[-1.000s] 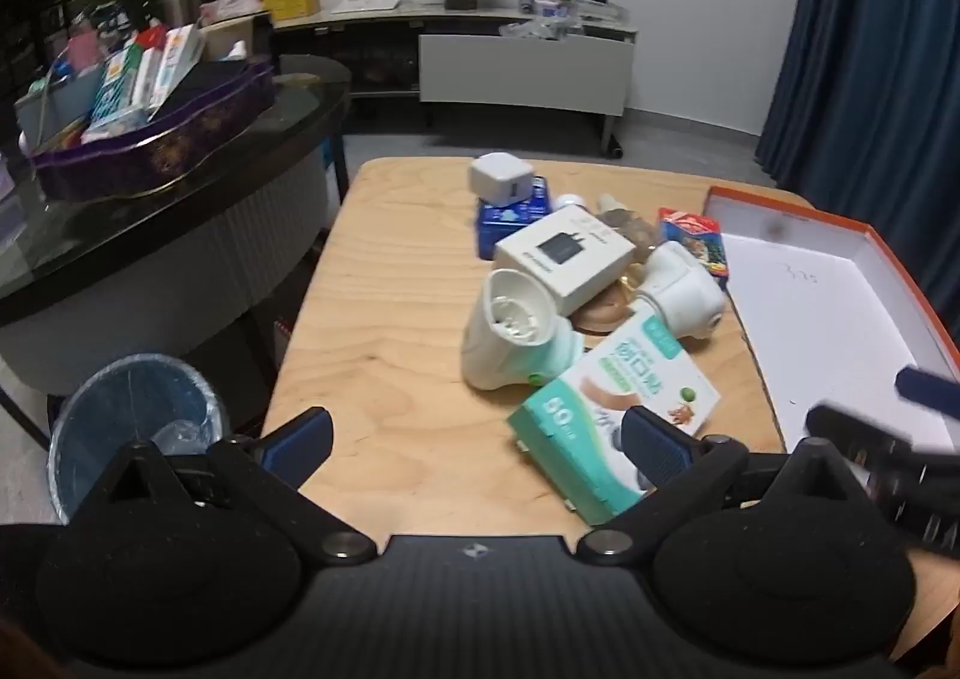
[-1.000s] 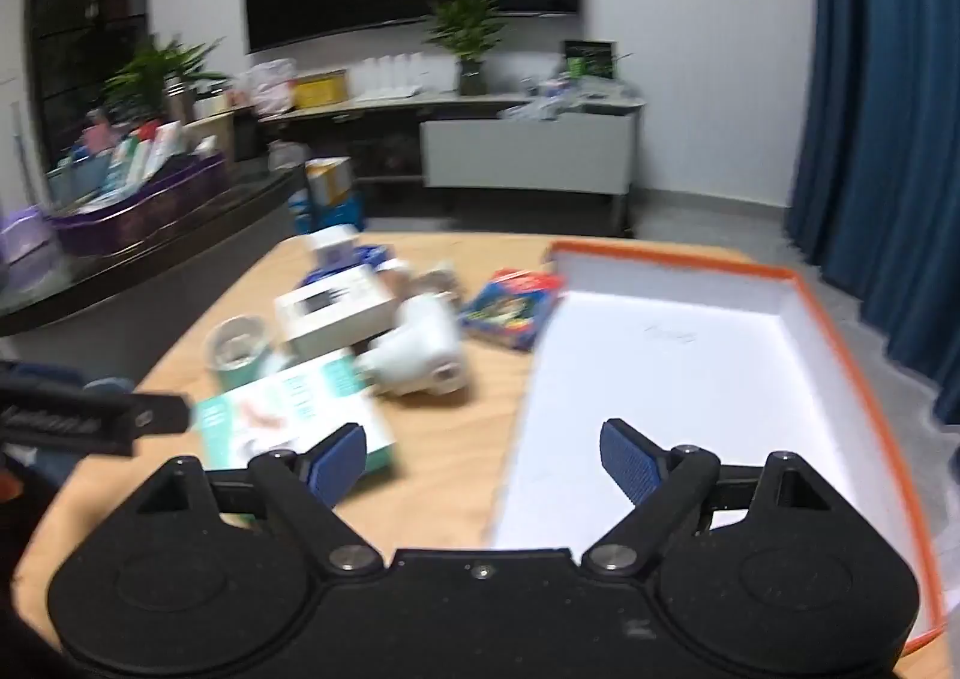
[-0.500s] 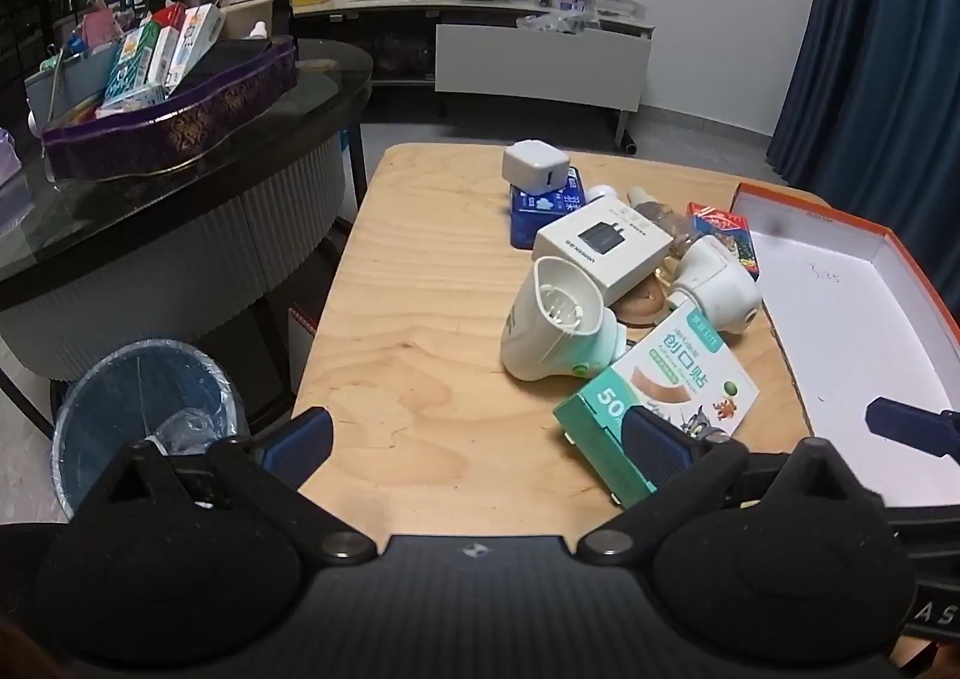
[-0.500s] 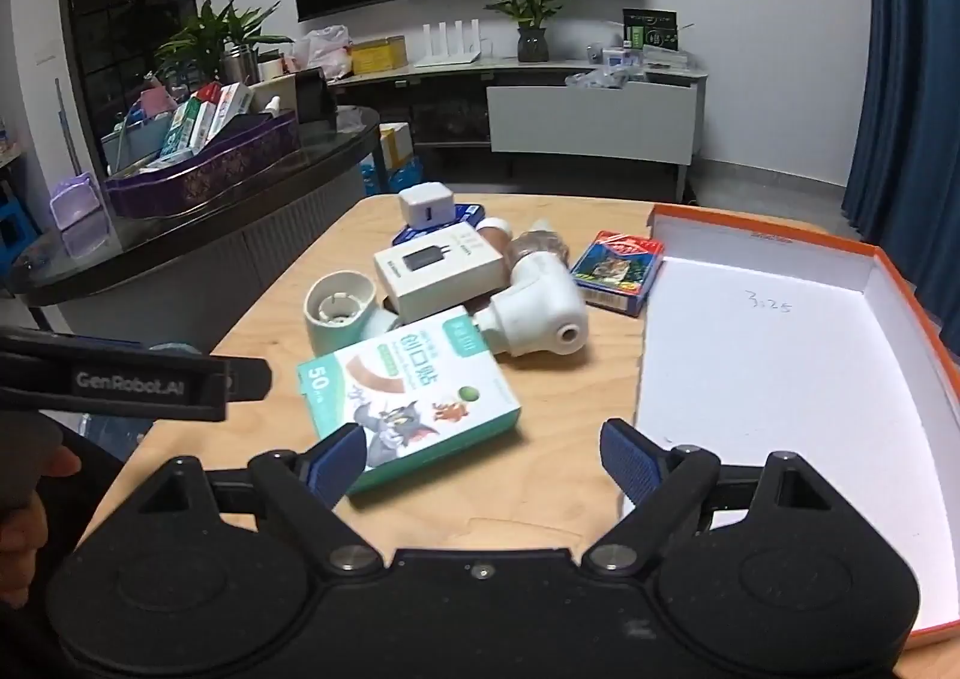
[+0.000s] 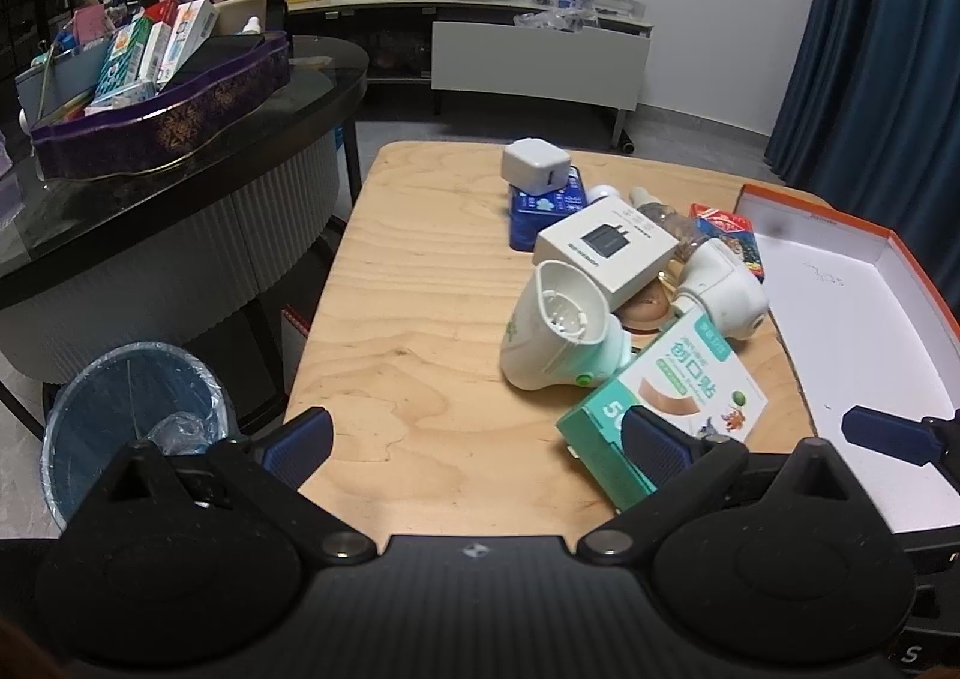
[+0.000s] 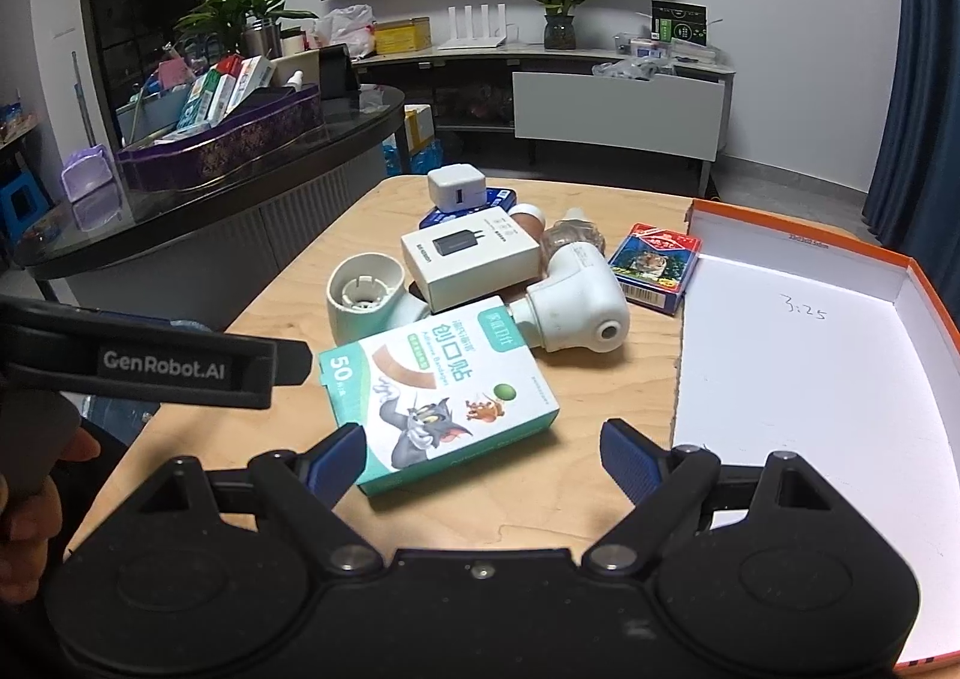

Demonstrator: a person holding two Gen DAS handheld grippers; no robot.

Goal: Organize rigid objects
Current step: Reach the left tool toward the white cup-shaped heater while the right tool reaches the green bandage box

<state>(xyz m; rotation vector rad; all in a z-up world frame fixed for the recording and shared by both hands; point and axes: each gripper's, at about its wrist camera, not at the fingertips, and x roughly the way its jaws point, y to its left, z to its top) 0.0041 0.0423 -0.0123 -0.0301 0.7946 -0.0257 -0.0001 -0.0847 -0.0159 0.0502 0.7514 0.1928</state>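
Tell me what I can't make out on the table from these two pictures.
- Brown item: left wrist view, mostly covered by the white box.
- Blue tin: both views, the cube charger and white box cover much of it.
- Bandage box: left wrist view, near corner behind the left tongs.
- Tray: right wrist view, near end hidden by the right tongs.
- Glass bottle: both views, half hidden, label unreadable.

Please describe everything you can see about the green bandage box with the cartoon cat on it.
The bandage box is a flat cardboard carton, teal on its sides, white on top, printed with "50", Chinese characters, a tan plaster strip and a cat and mouse cartoon. It looks closed and undamaged. It lies flat on the wooden table, turned diagonally, nearest of the pile. Its far edge meets the white plastic device. Neither gripper touches it.
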